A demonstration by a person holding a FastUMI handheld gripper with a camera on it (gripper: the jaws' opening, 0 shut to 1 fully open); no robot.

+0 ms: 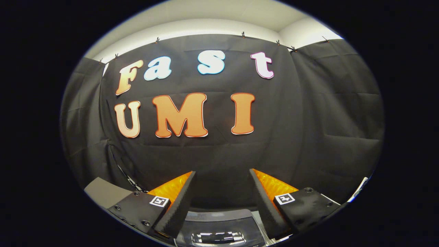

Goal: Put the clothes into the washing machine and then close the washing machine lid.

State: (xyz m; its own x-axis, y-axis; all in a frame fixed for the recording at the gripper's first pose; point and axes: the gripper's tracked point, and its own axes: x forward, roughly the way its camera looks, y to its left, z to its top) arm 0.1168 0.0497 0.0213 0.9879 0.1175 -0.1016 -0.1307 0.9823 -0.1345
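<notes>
The gripper (222,173) holds its jaws wide apart on nothing, facing the black cloth wall (308,120), the washing machine lid (219,228) glossy at 6 o'clock between them.

Below the spread, empty fingers of the gripper (222,175) sits the washing machine (219,228), its glossy dark lid facing up.
</notes>
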